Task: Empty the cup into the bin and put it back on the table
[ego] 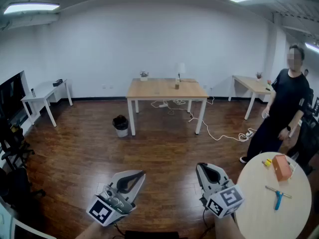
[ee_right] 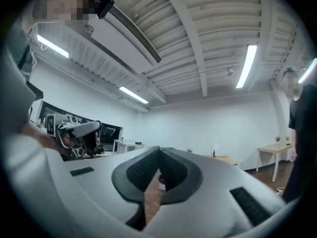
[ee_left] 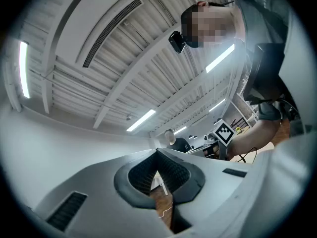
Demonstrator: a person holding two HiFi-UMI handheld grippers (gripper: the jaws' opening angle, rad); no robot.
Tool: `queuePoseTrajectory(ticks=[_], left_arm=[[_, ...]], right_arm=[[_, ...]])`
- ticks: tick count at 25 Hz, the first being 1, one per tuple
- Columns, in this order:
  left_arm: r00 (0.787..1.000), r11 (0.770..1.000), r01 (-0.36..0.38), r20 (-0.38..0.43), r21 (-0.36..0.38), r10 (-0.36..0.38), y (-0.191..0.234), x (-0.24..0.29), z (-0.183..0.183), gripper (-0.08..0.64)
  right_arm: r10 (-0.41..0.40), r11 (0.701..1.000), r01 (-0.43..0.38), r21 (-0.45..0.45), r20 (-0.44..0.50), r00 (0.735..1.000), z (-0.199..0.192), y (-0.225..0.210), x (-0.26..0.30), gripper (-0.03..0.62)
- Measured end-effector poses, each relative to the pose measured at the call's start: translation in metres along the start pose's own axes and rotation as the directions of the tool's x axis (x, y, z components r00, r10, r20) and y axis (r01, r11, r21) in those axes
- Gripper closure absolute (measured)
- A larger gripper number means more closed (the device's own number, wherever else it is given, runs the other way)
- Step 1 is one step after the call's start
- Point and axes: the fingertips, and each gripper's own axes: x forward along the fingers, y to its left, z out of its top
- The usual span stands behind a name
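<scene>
Left gripper (ego: 141,174) and right gripper (ego: 199,166), jaws closed tip to tip on nothing, hover far from the wooden table (ego: 154,91) where a small upright thing, probably the cup (ego: 176,84), stands, the black bin (ego: 120,125) by a table leg; the cup is likely light and stiff, best pinched across its side wall.

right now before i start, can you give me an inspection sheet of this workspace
surface: round table at lower right; wooden table mid-room.
job's things: bin on the floor by the wooden table's left front leg; cup not made out, though a small upright object on the wooden table may be it.
clutter: orange object and blue tool on the round table; plant and lamp on the wooden table.
grippers: left gripper shut, empty; right gripper shut, empty.
cables: white cable trailing across the floor from under the wooden table.
surroundings: person standing at right; white desk at left.
</scene>
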Motion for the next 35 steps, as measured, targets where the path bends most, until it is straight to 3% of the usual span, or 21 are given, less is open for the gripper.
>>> queuePoseTrajectory(ticks=[23,30,35], left_arm=[[0.999,0.999,-0.034,-0.038,0.032,0.035,-0.022,0.04,-0.023,0.569],[1.0,1.0,-0.023,-0.02,0.007,0.024,0.004,0.052,-0.04,0.569],[1.0,1.0,-0.019,-0.015,0.007,0.019,0.045,0.059,-0.066,0.569]], right_arm=[[0.064,0.998,-0.064,0.022,0.035,0.997,-0.003,-0.045,0.001,0.592],[0.057,0.998,-0.058,0.018,0.034,0.998,-0.004,-0.06,0.034,0.592],[0.047,0.999,-0.047,0.016,0.016,0.999,-0.015,-0.068,0.074,0.592]])
